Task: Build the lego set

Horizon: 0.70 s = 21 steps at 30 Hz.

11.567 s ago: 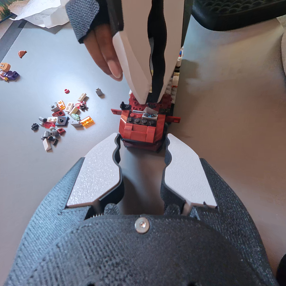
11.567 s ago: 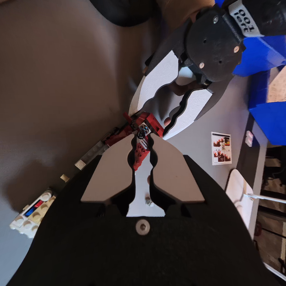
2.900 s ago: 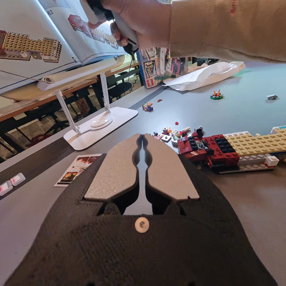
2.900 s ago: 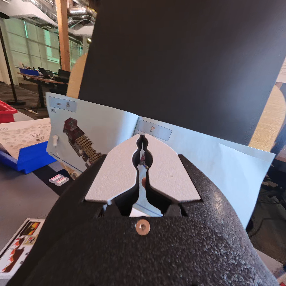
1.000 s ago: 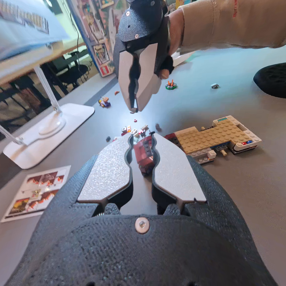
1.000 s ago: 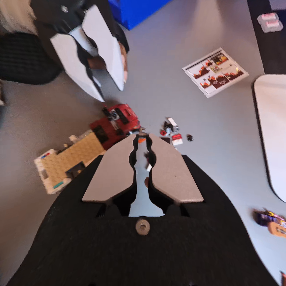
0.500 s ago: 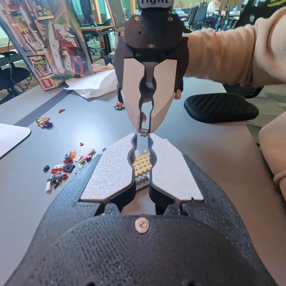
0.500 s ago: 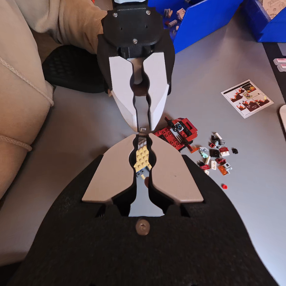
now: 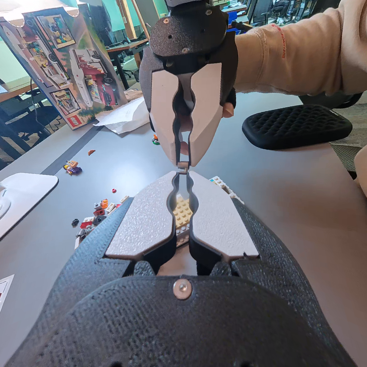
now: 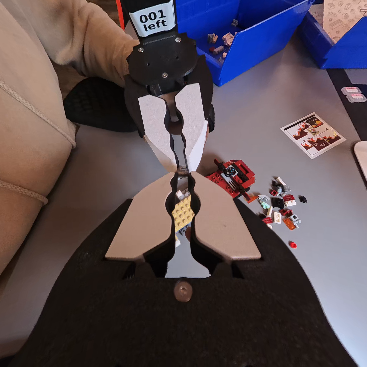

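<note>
My two grippers meet tip to tip above the grey table. A small grey brick piece (image 9: 182, 164) sits between both pairs of tips. In the left wrist view my left gripper (image 9: 182, 173) is shut on its lower end, and my right gripper (image 9: 183, 164) comes down from above, shut on its upper end. The right wrist view shows the same piece (image 10: 182, 171), with my right gripper (image 10: 182, 175) on it and the left gripper (image 10: 181, 168) opposite. A tan studded plate build (image 10: 183, 215) lies on the table under the tips.
A red brick build (image 10: 232, 178) and a pile of loose small pieces (image 10: 280, 204) lie to the right. Blue bins (image 10: 248, 45) and a sticker sheet (image 10: 312, 135) are farther off. A set box (image 9: 65, 69), black pad (image 9: 296, 127) and white stand base (image 9: 21, 194) ring the table. Left and right tips are no more than a few centimetres apart.
My right gripper brought the small grey piece over the tan plate. My left gripper came up to meet it, and its jaws narrowed until they closed on the piece's lower end.
</note>
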{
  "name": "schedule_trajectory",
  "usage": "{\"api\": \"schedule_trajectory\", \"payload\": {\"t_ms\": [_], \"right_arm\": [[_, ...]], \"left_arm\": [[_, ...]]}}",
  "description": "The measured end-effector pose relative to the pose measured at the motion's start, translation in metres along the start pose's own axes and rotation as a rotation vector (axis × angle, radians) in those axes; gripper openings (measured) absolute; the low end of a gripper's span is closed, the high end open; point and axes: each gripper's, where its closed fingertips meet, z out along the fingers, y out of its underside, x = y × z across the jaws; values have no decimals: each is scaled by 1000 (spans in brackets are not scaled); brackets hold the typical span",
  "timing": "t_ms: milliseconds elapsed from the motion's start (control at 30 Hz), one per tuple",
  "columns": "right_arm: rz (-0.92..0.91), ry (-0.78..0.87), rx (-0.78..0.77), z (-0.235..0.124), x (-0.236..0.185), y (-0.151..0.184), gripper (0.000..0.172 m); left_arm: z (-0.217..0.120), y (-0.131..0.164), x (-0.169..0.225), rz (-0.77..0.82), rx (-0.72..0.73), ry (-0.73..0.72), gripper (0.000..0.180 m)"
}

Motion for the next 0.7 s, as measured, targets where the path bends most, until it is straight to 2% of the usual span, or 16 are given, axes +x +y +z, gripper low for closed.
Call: {"api": "schedule_trajectory", "payload": {"t_ms": [267, 467, 600, 700], "right_arm": [[7, -12, 64, -3, 4, -11, 10], [80, 29, 232, -4, 11, -29, 10], [101, 40, 288, -1, 8, -30, 9], [135, 15, 319, -1, 5, -30, 0]], "left_arm": [[-3, -7, -5, -12, 58, -24, 7], [-5, -12, -9, 6, 88, -75, 0], [-8, -17, -11, -13, 111, -93, 0], [-8, -14, -11, -18, 110, -80, 0]]}}
